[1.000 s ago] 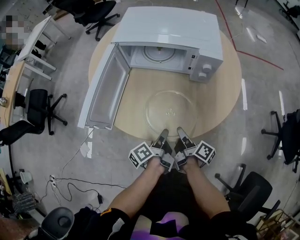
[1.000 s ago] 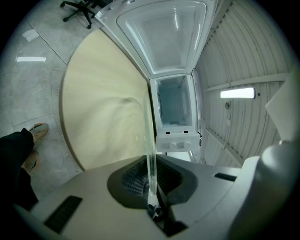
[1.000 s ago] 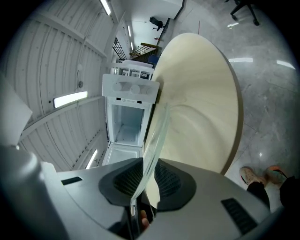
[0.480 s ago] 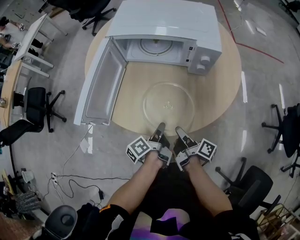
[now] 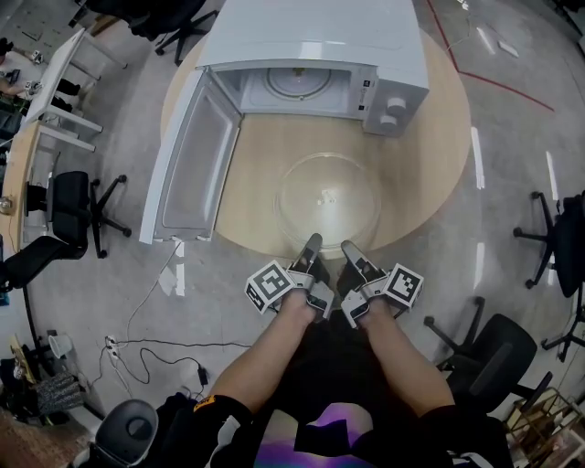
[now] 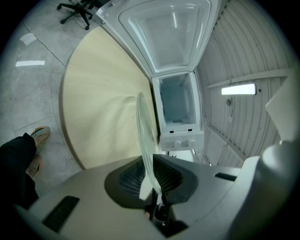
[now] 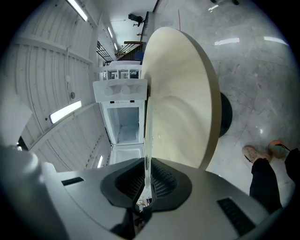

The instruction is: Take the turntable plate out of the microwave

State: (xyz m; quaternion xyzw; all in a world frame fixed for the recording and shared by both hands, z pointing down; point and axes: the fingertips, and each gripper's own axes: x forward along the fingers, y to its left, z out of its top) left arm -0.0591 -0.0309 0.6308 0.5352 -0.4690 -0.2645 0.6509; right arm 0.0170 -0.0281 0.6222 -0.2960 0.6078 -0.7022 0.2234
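The left hand-held gripper [image 5: 312, 245] and right hand-held gripper [image 5: 348, 249] clamp the glass turntable plate [image 5: 329, 196] by its rim, in front of the open microwave [image 5: 311, 37]. The left jaws have just eased slightly wider, with the rim between them.

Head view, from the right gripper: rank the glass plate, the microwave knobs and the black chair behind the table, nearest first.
1. The glass plate, near rim in the right gripper's jaws.
2. The microwave knobs, ahead, slightly right.
3. The black chair, beyond the table, far left.
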